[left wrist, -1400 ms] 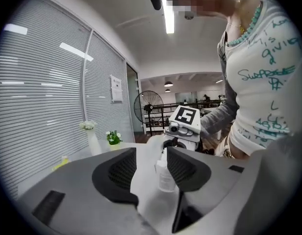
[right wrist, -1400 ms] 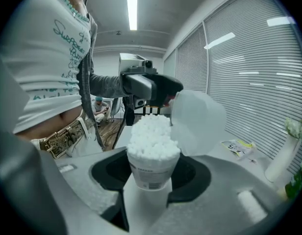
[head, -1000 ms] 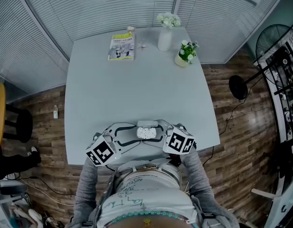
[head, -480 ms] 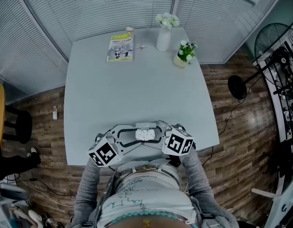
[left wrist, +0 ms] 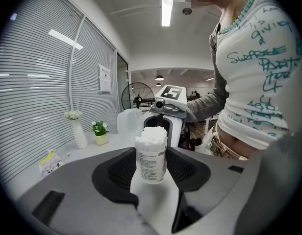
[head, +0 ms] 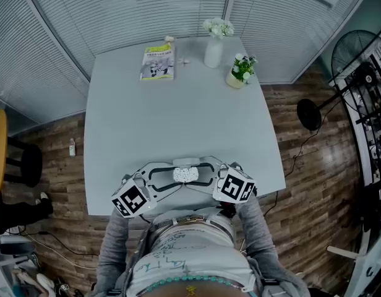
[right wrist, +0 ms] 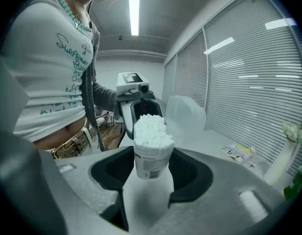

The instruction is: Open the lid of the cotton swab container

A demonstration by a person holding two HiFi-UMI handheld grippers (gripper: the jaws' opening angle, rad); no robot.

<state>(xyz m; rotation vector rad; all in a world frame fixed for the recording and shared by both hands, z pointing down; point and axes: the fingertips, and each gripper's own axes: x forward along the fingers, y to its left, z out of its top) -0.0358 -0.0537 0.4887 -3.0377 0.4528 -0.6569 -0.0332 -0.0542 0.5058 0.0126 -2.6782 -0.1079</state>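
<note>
The left gripper (left wrist: 152, 179), jaws just closing, clamps the cotton swab container (head: 186, 174), lid (right wrist: 186, 115) flipped open, while the right gripper (right wrist: 147, 176) flanks it with just-widened, slack jaws.

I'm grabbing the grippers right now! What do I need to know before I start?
Left gripper: shut on the cotton swab container; its jaws have just been closing on the body.
Right gripper: open, jaws wide round the same container, apparently not pressing.
Things: container at the near edge of the table, in front of the person; lid flipped back on the far side, swabs showing.
Done: lid is open.
To do: probably just let go gently, keeping it upright.
</note>
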